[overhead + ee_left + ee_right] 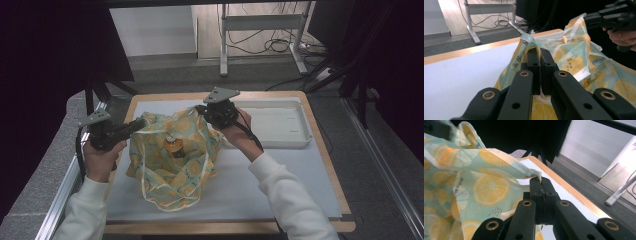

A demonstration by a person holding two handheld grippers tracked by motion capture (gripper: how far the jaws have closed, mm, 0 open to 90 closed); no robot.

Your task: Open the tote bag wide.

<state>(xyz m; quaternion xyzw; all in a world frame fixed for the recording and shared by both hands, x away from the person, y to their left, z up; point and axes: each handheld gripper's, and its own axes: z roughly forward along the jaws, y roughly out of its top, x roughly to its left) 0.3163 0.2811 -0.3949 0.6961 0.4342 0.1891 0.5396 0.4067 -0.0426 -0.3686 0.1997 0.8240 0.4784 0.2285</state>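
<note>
One lemon-print cloth bag (172,160) lies on the pale mat (280,185) toward the left of the table (327,165), and both grippers have it by the mouth. The left gripper (137,123) comes in from the bag's left side with its jaws clamped tight on a fold of the rim, which the left gripper view shows pinched between the pads (534,62). The right gripper (212,116) reaches the opposite, far-right part of the rim from above and behind, its jaws likewise closed hard on a stitched hem, seen caught at the pad tips (540,178) in the right gripper view. So the opening runs roughly left to right between the two tools, held up and stretched apart, while the body of the bag sags toward the person. Inside the mouth, about midway between the grippers and a little nearer the right one, one small orange-topped item (173,146) sits low in the cloth; what it is I cannot tell. I judge the next move turns on that span: pulling the hands further apart along the same line would tighten the rim. Counted: one bag, one item inside it, two grippers, one white tray (295,142) lying empty just right of the bag, well clear of the left hand (100,160)
</note>
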